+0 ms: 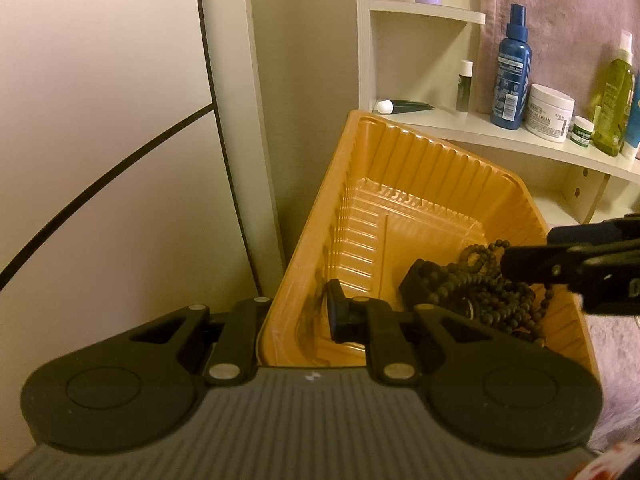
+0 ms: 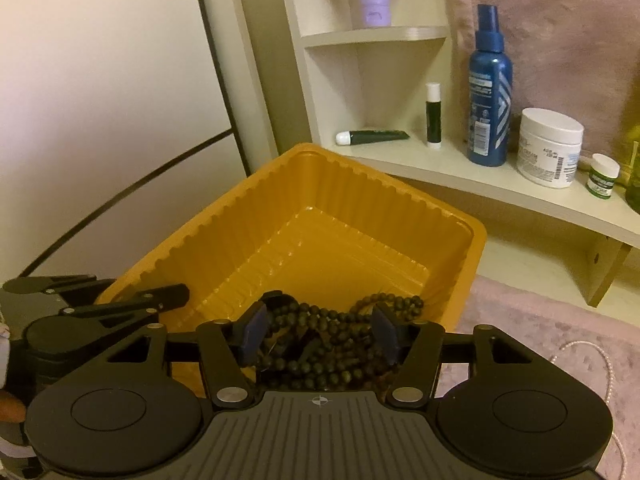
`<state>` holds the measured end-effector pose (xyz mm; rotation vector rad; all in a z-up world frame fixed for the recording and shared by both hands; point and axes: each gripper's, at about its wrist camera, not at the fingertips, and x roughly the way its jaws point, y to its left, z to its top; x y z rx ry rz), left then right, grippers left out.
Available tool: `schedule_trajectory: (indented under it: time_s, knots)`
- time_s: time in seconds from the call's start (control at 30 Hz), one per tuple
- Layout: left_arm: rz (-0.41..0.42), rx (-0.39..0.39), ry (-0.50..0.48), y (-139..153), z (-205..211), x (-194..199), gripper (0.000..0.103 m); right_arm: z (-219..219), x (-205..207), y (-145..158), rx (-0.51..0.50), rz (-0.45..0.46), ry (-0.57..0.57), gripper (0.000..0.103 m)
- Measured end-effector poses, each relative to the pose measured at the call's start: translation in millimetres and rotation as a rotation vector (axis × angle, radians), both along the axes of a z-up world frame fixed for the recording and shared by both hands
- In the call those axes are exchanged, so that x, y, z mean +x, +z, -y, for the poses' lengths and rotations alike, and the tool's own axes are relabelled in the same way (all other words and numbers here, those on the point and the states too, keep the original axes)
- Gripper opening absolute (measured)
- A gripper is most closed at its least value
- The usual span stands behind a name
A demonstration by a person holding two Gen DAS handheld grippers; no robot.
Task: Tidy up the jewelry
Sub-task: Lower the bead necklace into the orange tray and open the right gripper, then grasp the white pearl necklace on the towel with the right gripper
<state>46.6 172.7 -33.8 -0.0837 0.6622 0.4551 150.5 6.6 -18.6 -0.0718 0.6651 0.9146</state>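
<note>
An orange ribbed plastic tray (image 1: 404, 160) (image 2: 320, 188) sits tilted on a pink cloth. A heap of dark bead strands (image 1: 492, 296) (image 2: 324, 344) lies in its near right corner. My left gripper (image 1: 300, 312) is shut on the tray's near left wall, one pad inside and one finger outside; it also shows at the left of the right wrist view (image 2: 152, 296). My right gripper (image 2: 319, 334) hangs open just over the beads, its blue pads (image 2: 252, 336) apart on either side of the heap and not pressing it. It enters the left wrist view from the right (image 1: 528, 252).
A cream shelf unit (image 2: 460, 176) behind the tray carries a blue spray bottle (image 2: 490, 92), a white jar (image 2: 550, 148), small tubes and a green bottle (image 1: 612, 100). A pearl strand (image 2: 592, 356) lies on the pink fuzzy cloth (image 2: 520, 320). A white panel (image 1: 100, 120) stands at left.
</note>
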Motion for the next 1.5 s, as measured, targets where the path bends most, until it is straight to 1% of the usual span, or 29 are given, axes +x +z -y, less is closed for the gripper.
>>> schedule_trajectory:
  time_s: [0.17,0.27,0.37,0.5,0.63,0.73,0.8,0.87,0.93,0.97,1.1,1.27,1.5]
  knots:
    - [-0.001,0.000,0.000,0,0,0,0.015,25,-9,6,0.052,0.017,-0.014,0.060]
    - [-0.004,0.002,0.000,0,0,1,0.015,49,-11,4,0.074,0.002,-0.053,0.060]
    - [-0.005,0.004,-0.001,0,0,1,0.015,75,-10,-1,0.075,-0.022,-0.106,0.060]
    - [-0.005,0.008,-0.002,0,1,1,0.015,108,-5,-8,0.058,-0.027,-0.189,0.060]
    - [-0.008,0.010,-0.002,0,1,2,0.015,132,3,-17,0.024,-0.027,-0.252,0.060]
    - [-0.009,0.014,-0.003,-1,2,2,0.015,143,7,-24,-0.004,-0.016,-0.269,0.059]
    - [-0.009,0.014,-0.003,-1,2,2,0.015,146,10,-30,-0.032,-0.005,-0.273,0.055]
    - [-0.009,0.014,-0.003,-1,2,2,0.015,148,13,-36,-0.056,-0.007,-0.274,0.048]
    - [-0.009,0.015,-0.003,-1,2,2,0.015,149,17,-42,-0.069,-0.013,-0.271,0.045]
    - [-0.009,0.014,-0.003,-1,2,2,0.015,149,18,-45,-0.078,-0.013,-0.270,0.041]
    - [-0.012,0.014,-0.004,-1,1,1,0.015,149,23,-52,-0.101,-0.010,-0.265,0.033]
    - [-0.012,0.012,-0.004,-1,1,1,0.015,146,33,-57,-0.127,-0.007,-0.252,0.021]
    - [-0.014,0.008,-0.004,-1,-1,1,0.015,134,52,-62,-0.163,0.010,-0.230,0.016]
